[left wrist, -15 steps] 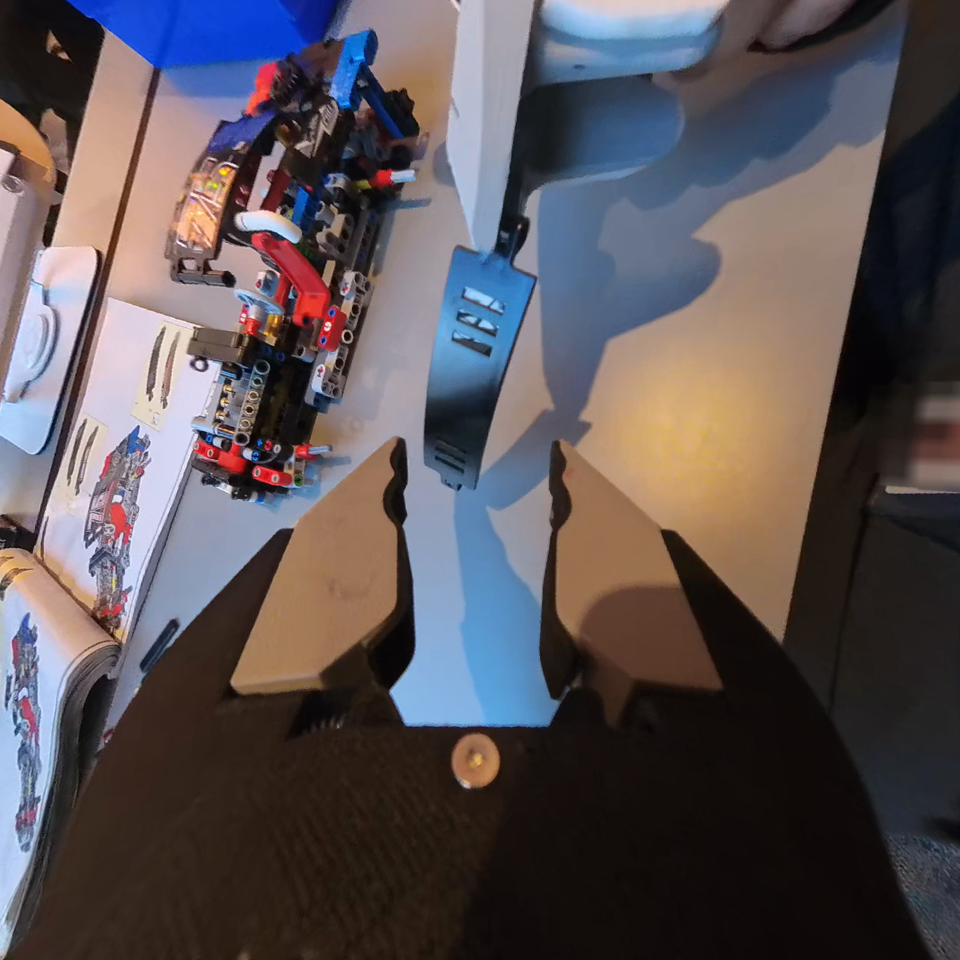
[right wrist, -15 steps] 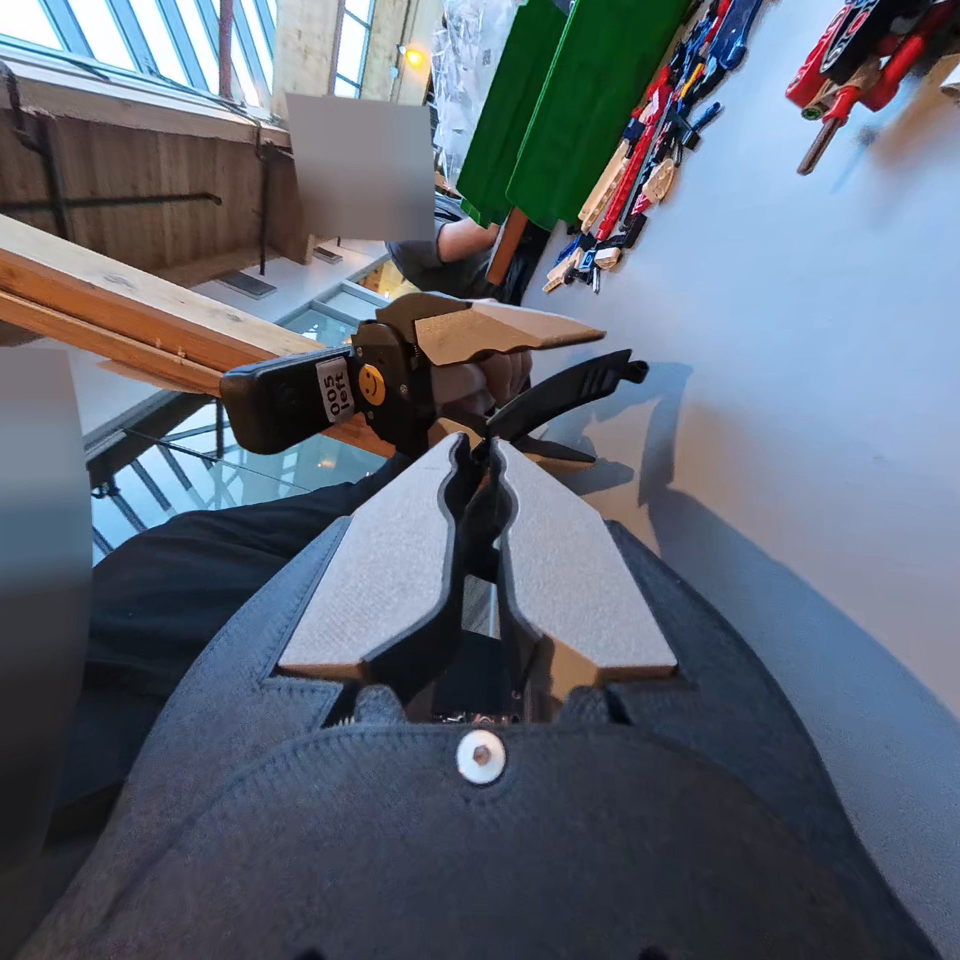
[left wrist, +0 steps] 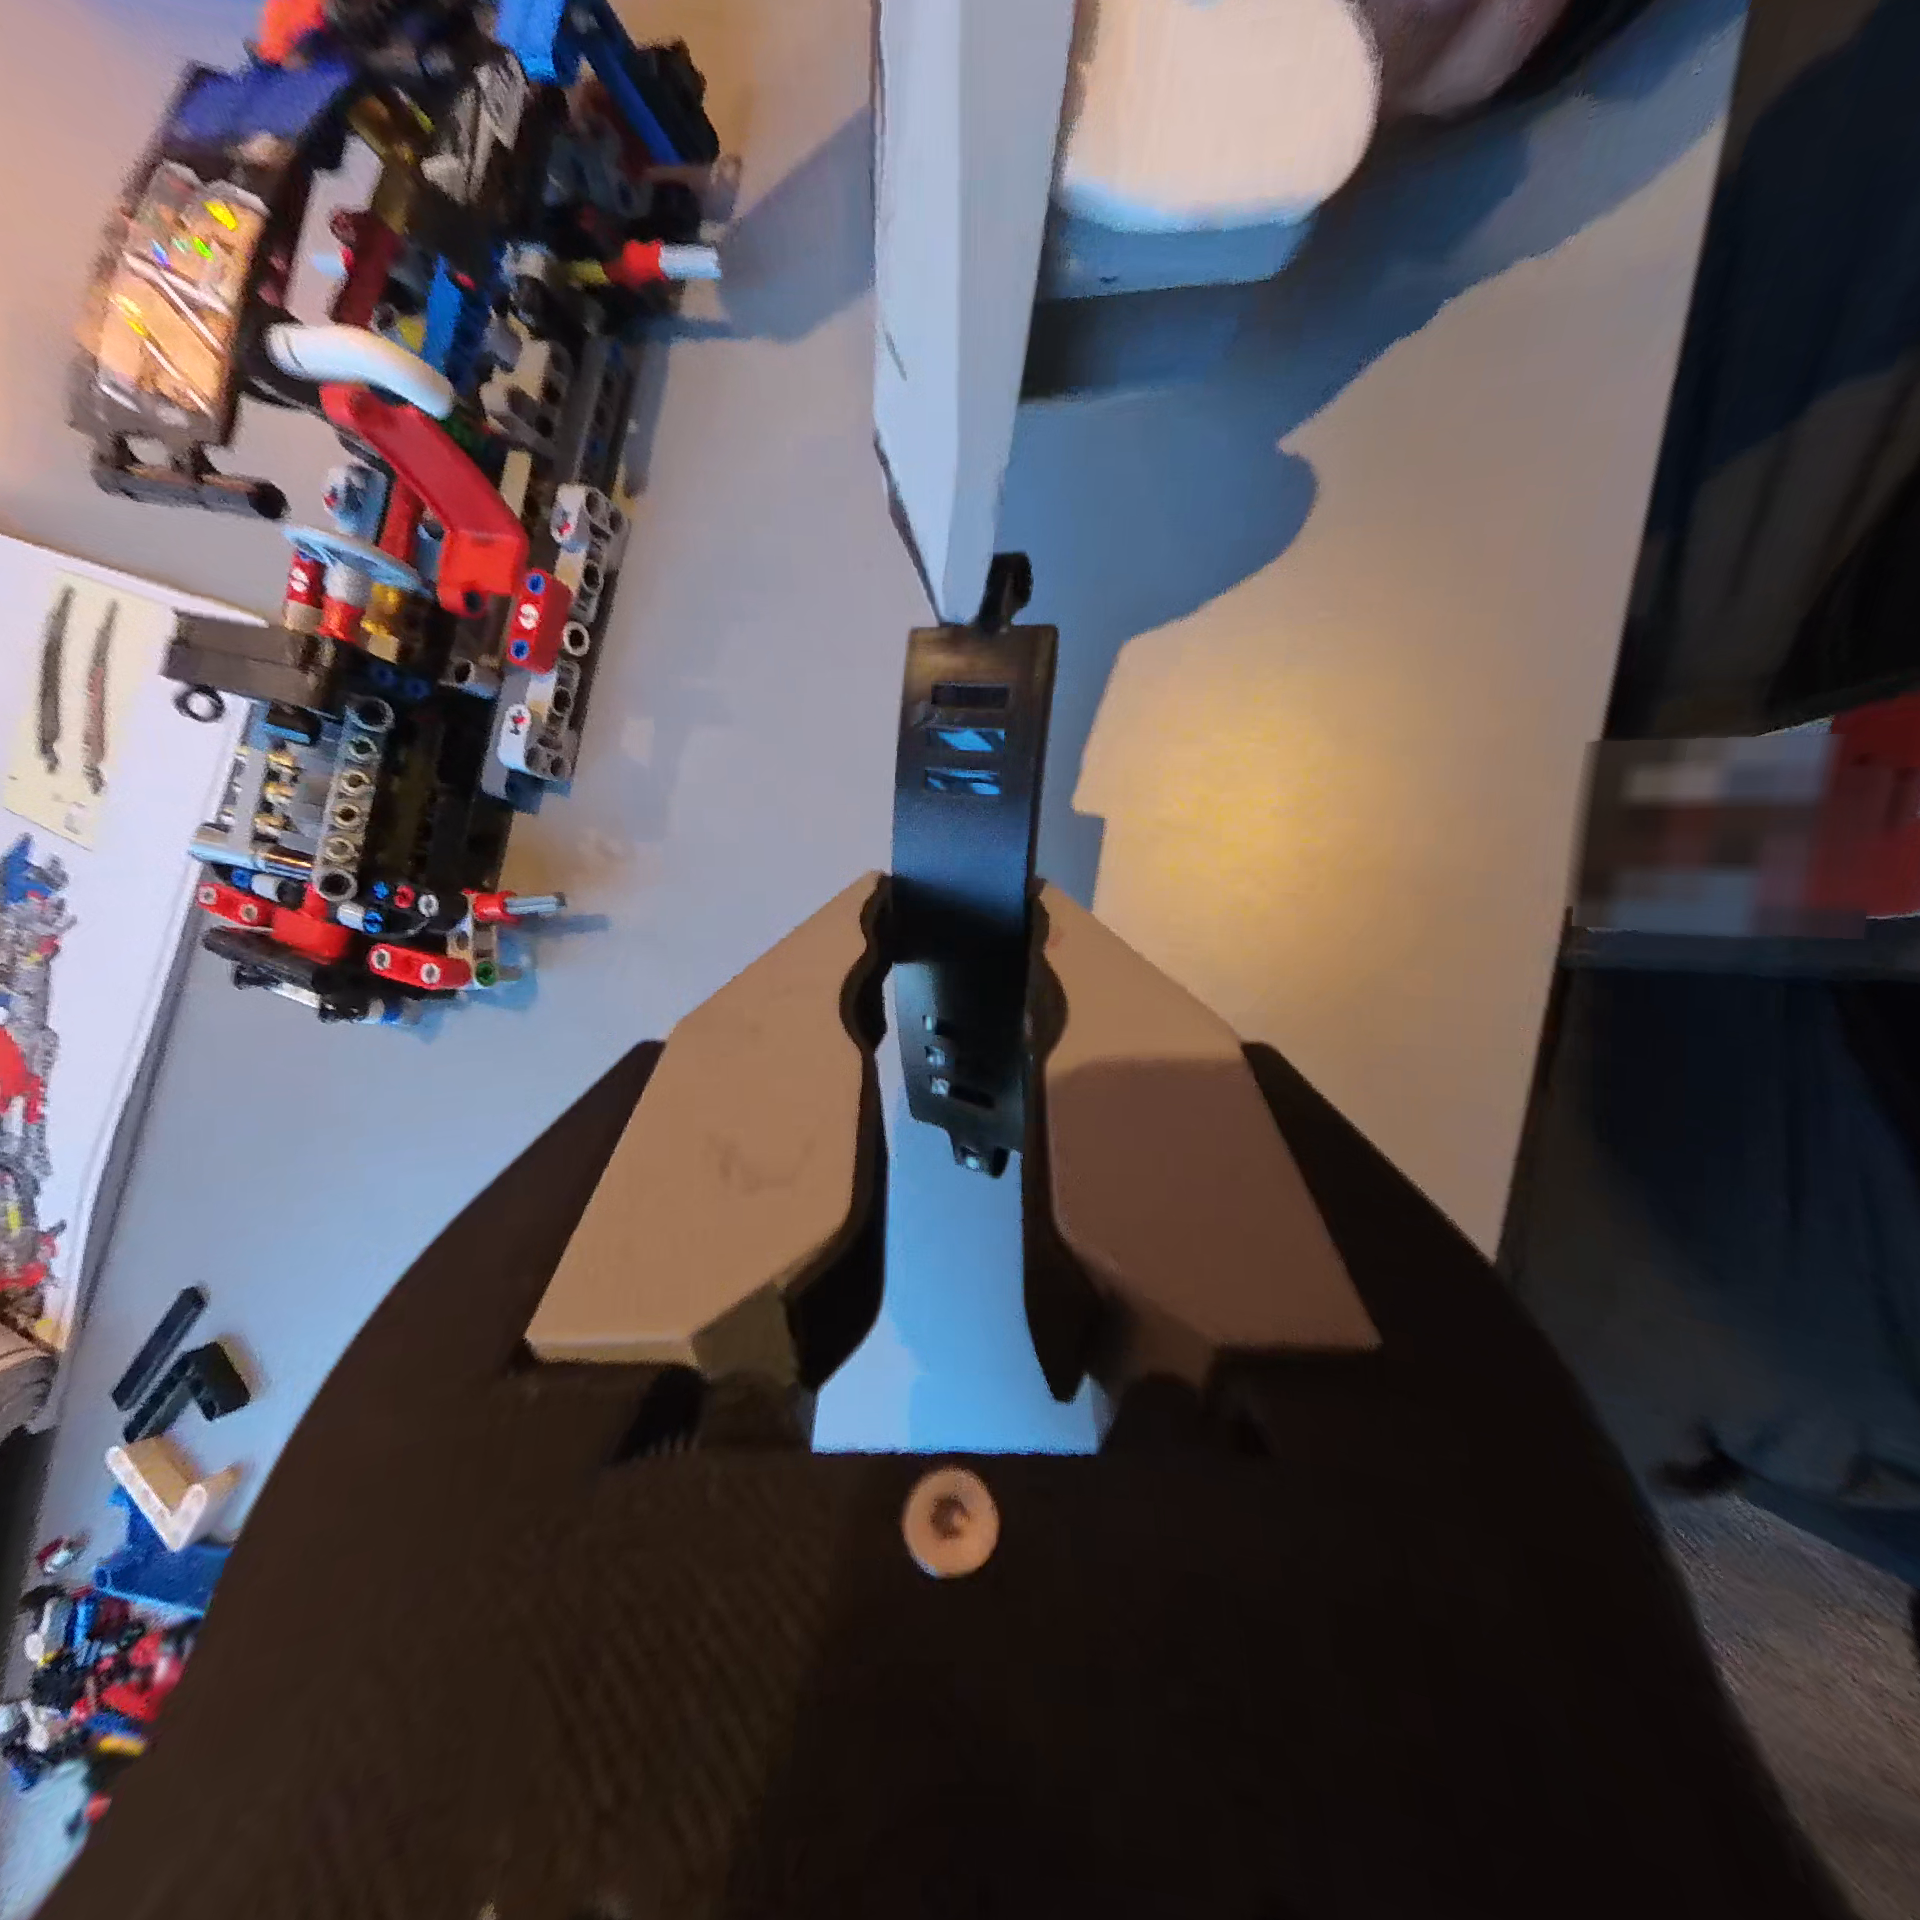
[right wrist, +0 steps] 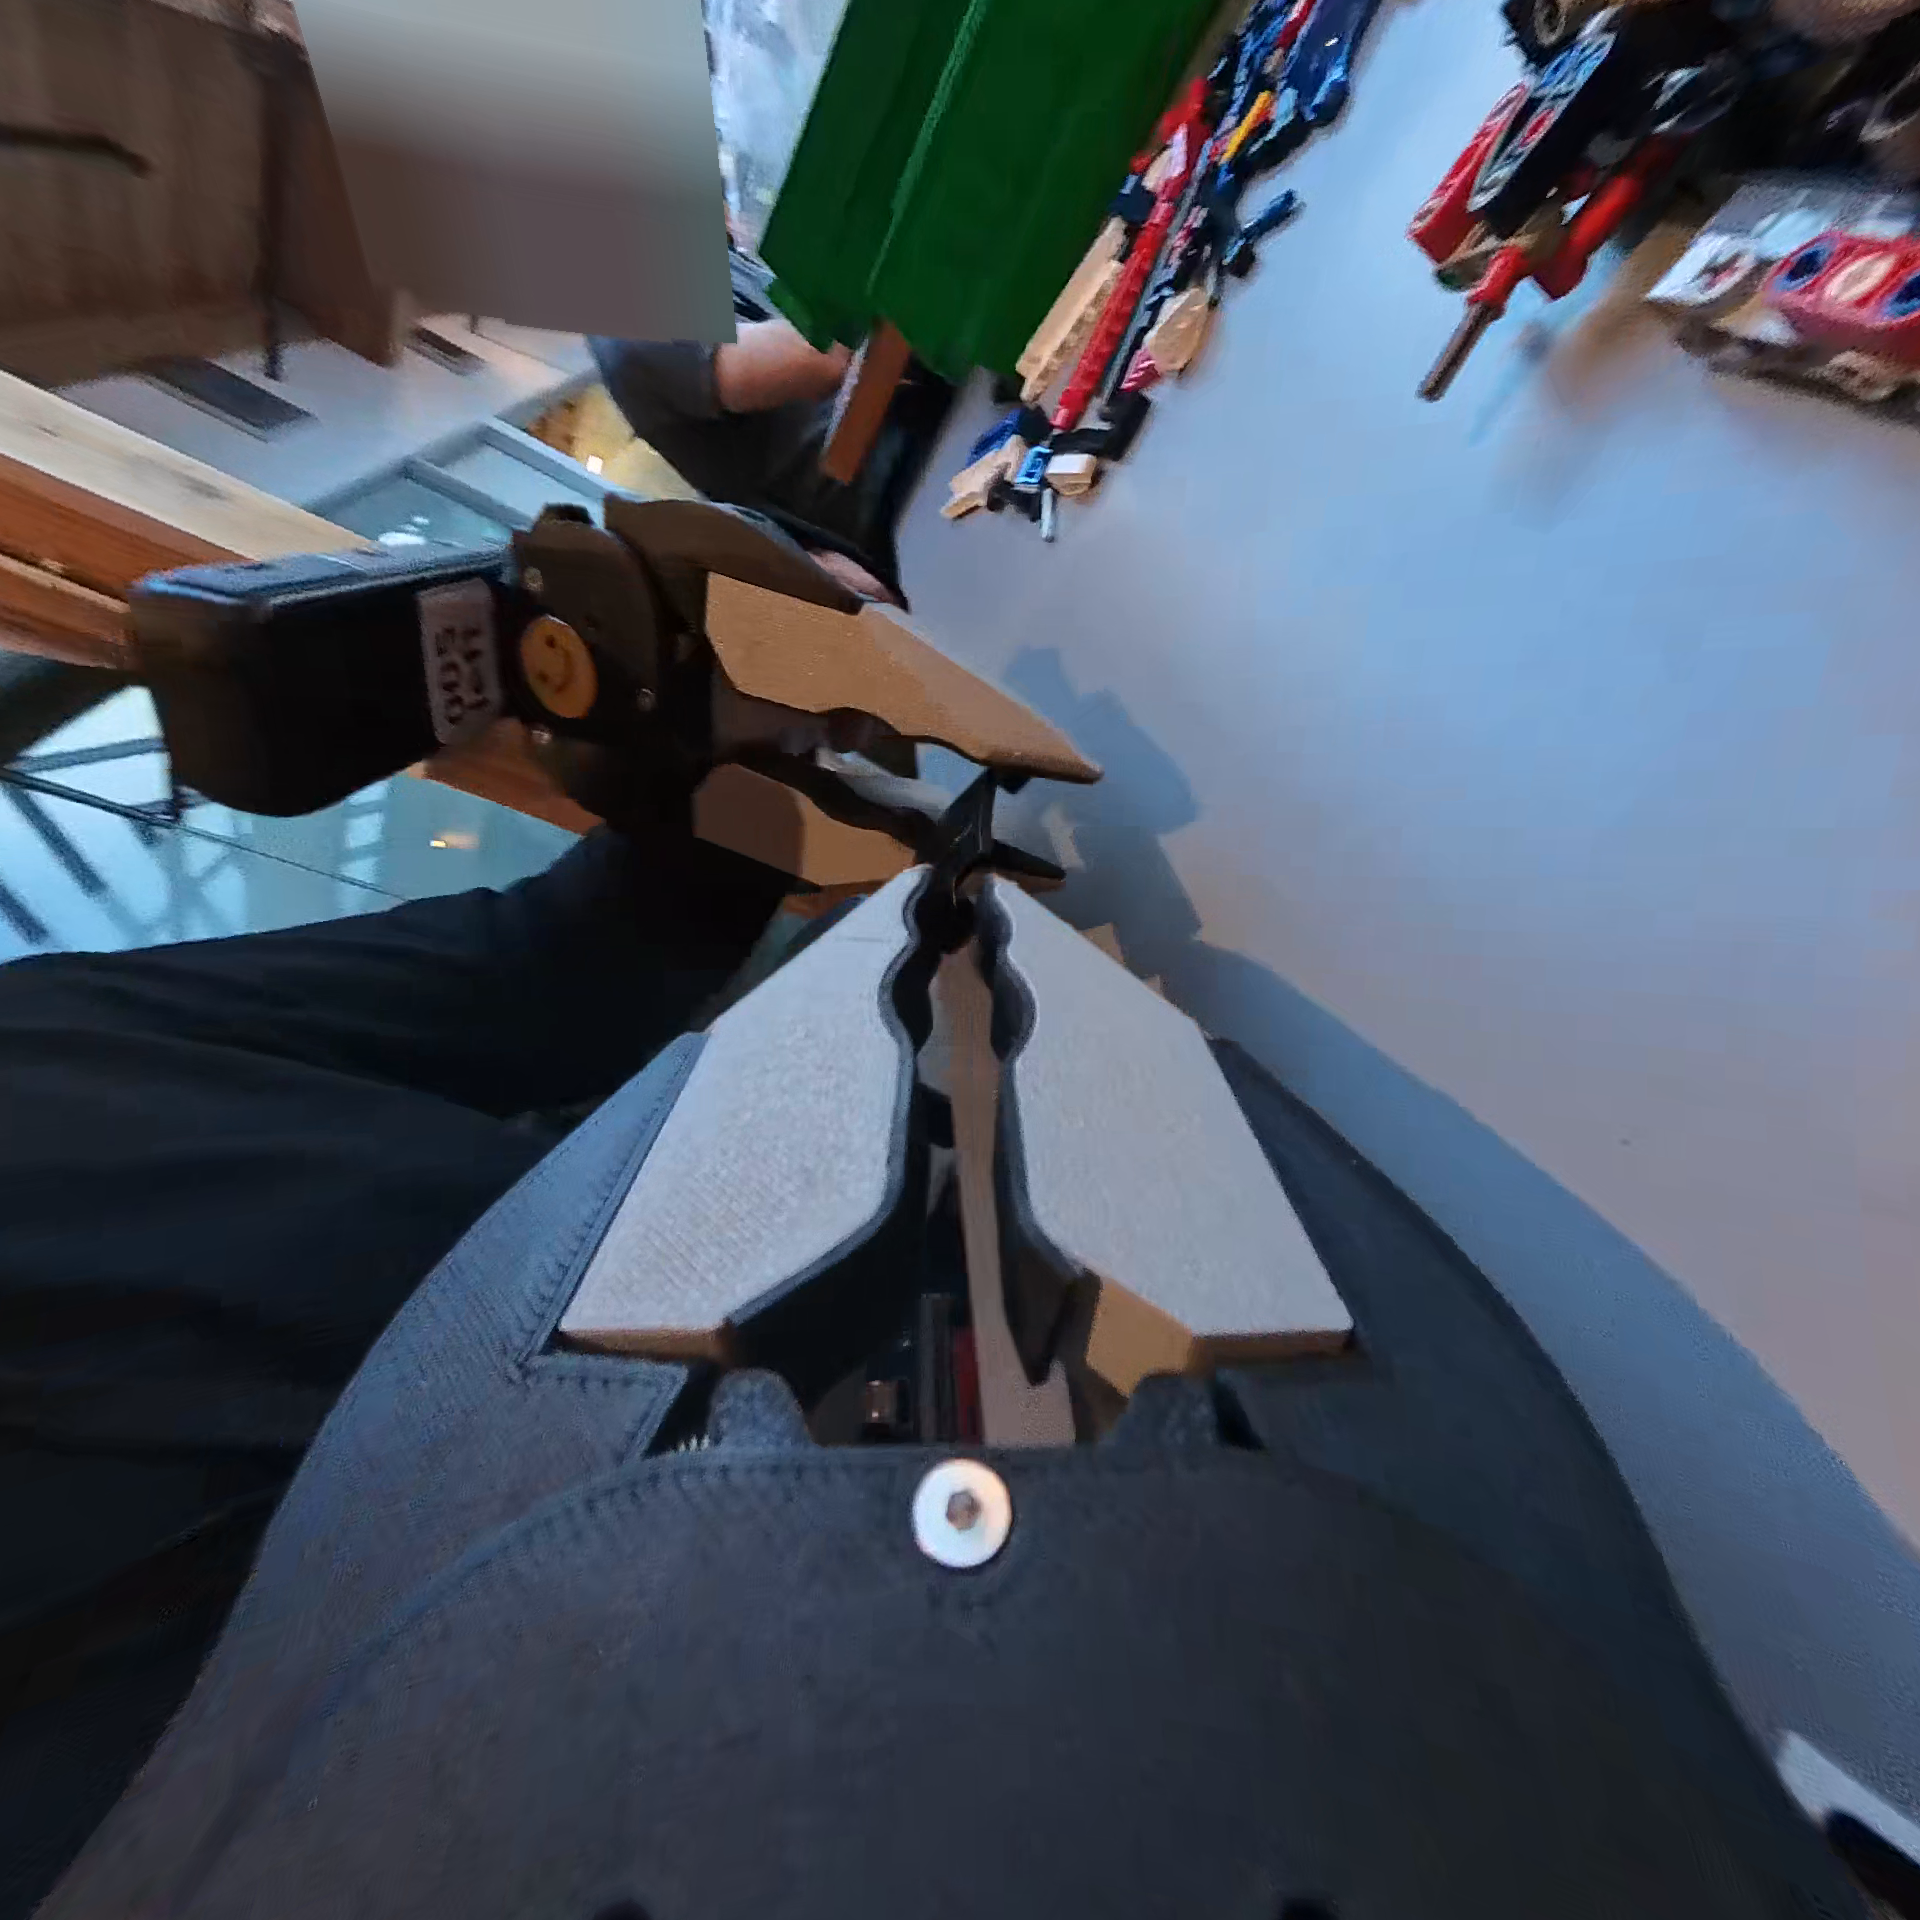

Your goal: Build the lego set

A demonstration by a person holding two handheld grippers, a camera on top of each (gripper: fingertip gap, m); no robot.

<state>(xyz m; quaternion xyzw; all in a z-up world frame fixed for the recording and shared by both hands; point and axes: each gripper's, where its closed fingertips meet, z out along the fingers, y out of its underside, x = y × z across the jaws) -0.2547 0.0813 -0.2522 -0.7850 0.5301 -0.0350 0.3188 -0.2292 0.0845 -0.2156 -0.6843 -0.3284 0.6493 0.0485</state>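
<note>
Pale counter (left wrist: 1299, 831) carries the half-built model (left wrist: 416, 540) at left; black slotted panel (left wrist: 971, 790), half a second ago outside the left gripper (left wrist: 961, 914), now sits clamped between its fingers, right gripper (right wrist: 951, 904) clenched on its far tip: handover likely.

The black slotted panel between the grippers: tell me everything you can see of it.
The black slotted panel is a long, thin, slightly curved piece that looks like glossy plastic, with three slots near its far end and small holes near its near end. It is held in the air above the table. The left gripper is shut on its middle; the right gripper pinches the small tab at its far end.
</note>
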